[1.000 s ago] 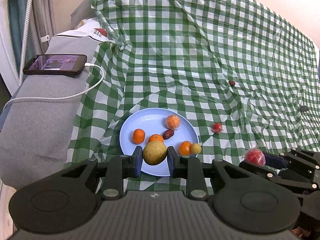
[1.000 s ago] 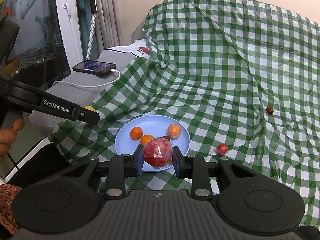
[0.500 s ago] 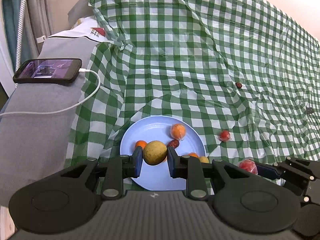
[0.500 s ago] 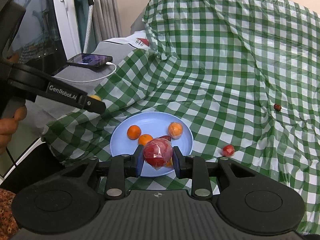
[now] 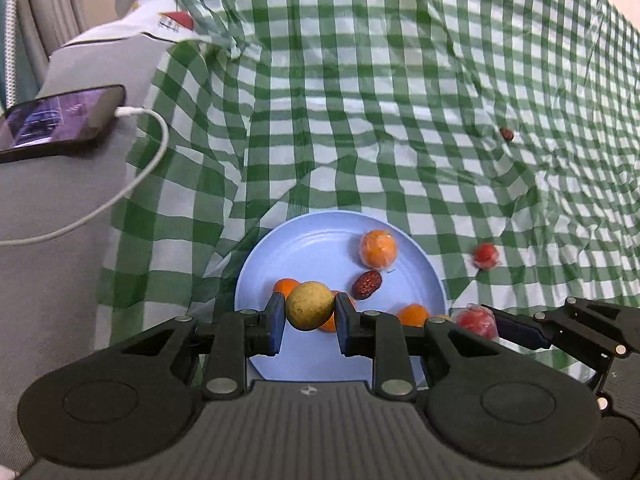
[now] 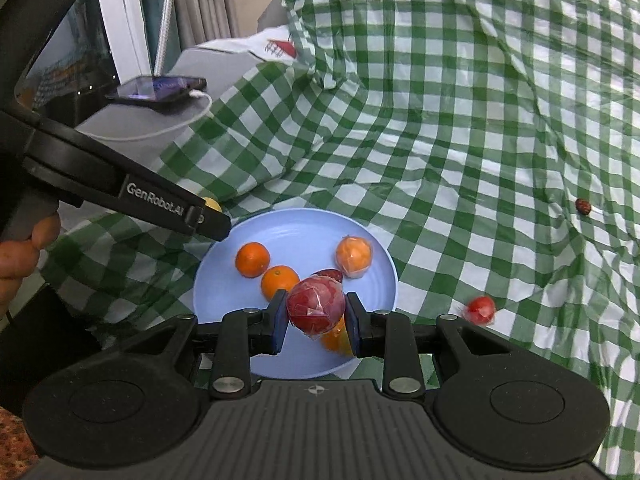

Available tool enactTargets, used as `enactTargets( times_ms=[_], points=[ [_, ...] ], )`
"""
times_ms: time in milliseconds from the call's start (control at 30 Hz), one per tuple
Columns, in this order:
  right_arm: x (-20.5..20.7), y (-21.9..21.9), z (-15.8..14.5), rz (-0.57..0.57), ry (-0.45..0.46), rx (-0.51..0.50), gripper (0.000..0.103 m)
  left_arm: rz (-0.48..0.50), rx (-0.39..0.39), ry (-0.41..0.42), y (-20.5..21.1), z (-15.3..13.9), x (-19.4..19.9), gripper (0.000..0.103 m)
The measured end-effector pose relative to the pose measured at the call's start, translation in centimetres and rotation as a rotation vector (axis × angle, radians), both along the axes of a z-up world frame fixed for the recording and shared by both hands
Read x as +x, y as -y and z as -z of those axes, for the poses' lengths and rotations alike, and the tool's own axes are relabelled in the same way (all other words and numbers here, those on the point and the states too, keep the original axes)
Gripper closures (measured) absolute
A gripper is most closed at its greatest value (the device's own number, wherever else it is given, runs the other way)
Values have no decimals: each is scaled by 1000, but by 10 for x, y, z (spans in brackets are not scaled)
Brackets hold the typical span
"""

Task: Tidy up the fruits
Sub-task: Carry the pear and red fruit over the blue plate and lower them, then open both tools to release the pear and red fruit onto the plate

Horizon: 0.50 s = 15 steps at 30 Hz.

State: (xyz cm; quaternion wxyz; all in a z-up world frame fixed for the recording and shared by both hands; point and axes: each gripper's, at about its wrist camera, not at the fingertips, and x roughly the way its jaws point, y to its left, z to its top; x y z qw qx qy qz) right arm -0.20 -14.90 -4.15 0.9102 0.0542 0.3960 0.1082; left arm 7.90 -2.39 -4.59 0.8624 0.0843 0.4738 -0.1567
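The left hand-held gripper [image 5: 310, 320] pinched a round, matte yellow-green fruit [image 5: 309, 305] between its blue pads, and the right hand-held gripper [image 6: 316, 322] pinched a round red fruit in clear plastic wrap [image 6: 315, 309] in the same manner; each fruit sat squarely between the pads with no gap visible. Directly ahead of and below both hand-held grippers lay the shallow, round, pale-blue plate [image 5: 316, 236], so that each held fruit hung over the plate's near half, the left one toward its left side and the right one toward its right edge. The plate carried small orange citrus fruits [image 6: 252, 259], one of them plastic-wrapped [image 5: 378, 249], and a wrinkled dark-red date [image 5: 367, 284]. Beyond the plate, on the green-and-white checked cloth [image 5: 380, 120], a small wrapped red fruit [image 5: 485, 255] lay just right of the rim and a second dark date [image 5: 507, 133] lay well apart, far right; the right hand-held gripper was judged the nearer to both.
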Motion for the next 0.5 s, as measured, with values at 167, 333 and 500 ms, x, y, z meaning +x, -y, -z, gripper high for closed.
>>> enactTargets(
  times_ms=[167, 333, 500],
  points=[
    [17, -2, 17, -18, -30, -21, 72, 11, 29, -41, 4, 21, 18, 74],
    [28, -4, 29, -46, -56, -33, 72, 12, 54, -69, 8, 39, 32, 74],
    [41, -10, 40, -63, -77, -40, 71, 19, 66, -76, 9, 47, 41, 66]
  ],
)
